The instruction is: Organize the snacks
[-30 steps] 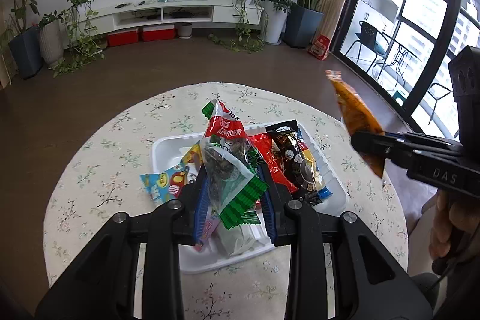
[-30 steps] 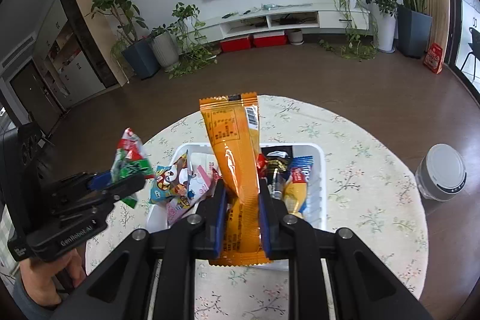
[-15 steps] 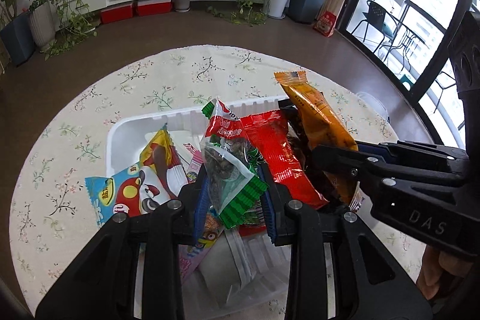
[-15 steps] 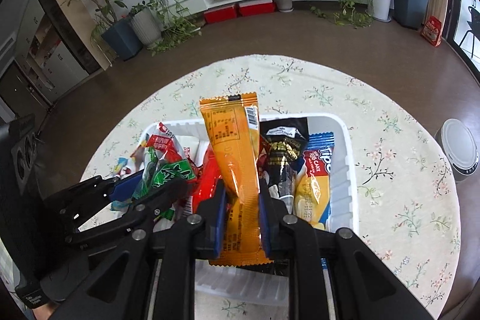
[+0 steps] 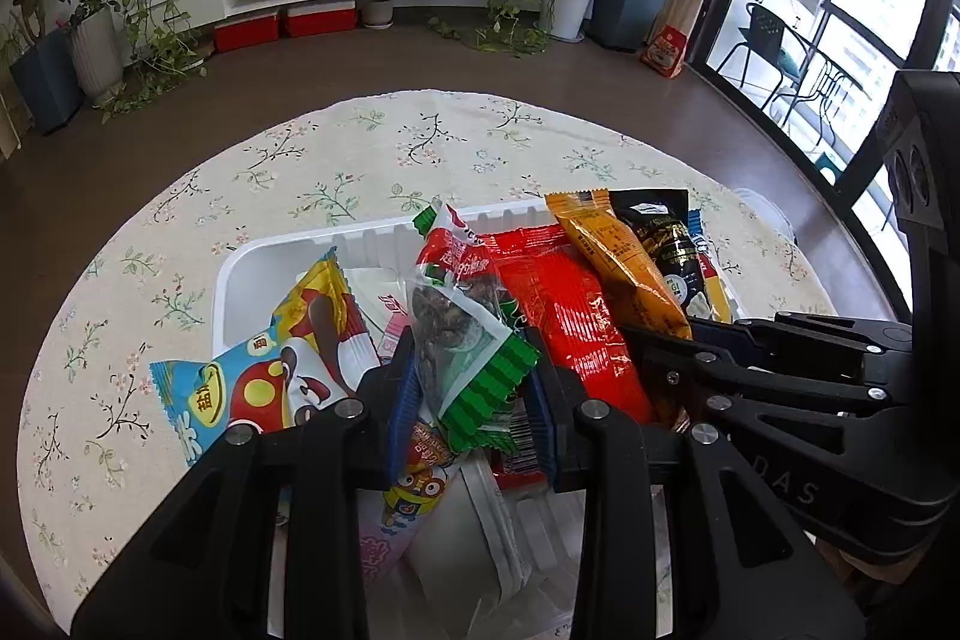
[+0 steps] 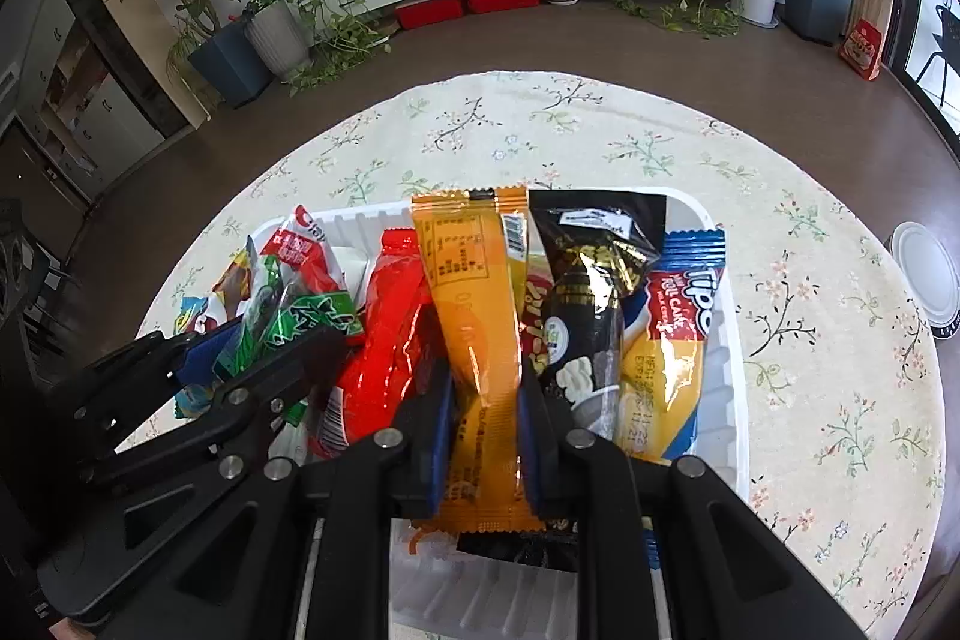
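Your left gripper [image 5: 471, 403] pinches the green-edged snack bag [image 5: 465, 340], and your right gripper [image 6: 483, 439] pinches the orange snack pack [image 6: 474, 304]. Both packs hang low over the white tray [image 6: 729, 370] on the desk [image 5: 372, 148]. Lay each pack flat in its own free spot, beside the red pack [image 5: 561, 304]. Then spread the jaws slowly and lift straight up so nothing drags out.

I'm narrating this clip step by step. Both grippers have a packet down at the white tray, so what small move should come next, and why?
Probably let go: the right gripper pinches the orange packet, lying among the snacks in the white tray. The left gripper, green packet between its jaws, looks ready to do the same.
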A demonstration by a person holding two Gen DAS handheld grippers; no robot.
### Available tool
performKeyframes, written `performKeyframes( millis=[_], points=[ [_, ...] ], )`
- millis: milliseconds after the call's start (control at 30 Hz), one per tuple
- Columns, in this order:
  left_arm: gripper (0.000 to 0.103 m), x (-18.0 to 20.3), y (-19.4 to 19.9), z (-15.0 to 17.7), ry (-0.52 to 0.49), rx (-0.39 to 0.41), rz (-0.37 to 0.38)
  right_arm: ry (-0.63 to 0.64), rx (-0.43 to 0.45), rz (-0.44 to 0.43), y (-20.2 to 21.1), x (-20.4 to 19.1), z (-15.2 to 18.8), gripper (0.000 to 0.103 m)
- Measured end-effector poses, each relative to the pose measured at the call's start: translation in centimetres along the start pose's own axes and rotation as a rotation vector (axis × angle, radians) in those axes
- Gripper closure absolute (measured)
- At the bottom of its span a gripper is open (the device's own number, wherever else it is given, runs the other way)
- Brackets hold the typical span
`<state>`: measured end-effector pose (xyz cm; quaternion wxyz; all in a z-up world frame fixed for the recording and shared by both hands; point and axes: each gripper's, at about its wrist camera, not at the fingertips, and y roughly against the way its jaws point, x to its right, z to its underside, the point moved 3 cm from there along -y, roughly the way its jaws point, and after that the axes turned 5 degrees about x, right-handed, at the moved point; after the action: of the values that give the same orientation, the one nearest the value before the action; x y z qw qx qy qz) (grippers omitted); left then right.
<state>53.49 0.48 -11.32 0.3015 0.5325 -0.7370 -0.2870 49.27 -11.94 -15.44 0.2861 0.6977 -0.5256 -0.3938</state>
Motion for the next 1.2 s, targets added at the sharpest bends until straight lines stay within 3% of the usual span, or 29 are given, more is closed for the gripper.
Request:
performKeyframes(
  millis=[333, 467, 933, 1200],
  points=[
    [0.070, 0.2, 0.3, 0.8, 0.000, 0.021, -0.020, -0.004, 0.003, 0.001, -0.3, 0.0, -0.2, 0.080],
    [0.060, 0.1, 0.8, 0.6, 0.017, 0.039, -0.038, -0.013, 0.006, 0.002, -0.1, 0.0, -0.4, 0.080],
    [0.046, 0.3, 1.5, 0.8, 0.021, 0.057, -0.071, -0.019, 0.015, 0.017, 0.6, 0.4, -0.8, 0.079],
    [0.045, 0.0, 2.5, 1.1, 0.034, 0.077, -0.076, -0.016, 0.019, 0.022, 0.6, 0.1, -1.0, 0.070]
  ],
)
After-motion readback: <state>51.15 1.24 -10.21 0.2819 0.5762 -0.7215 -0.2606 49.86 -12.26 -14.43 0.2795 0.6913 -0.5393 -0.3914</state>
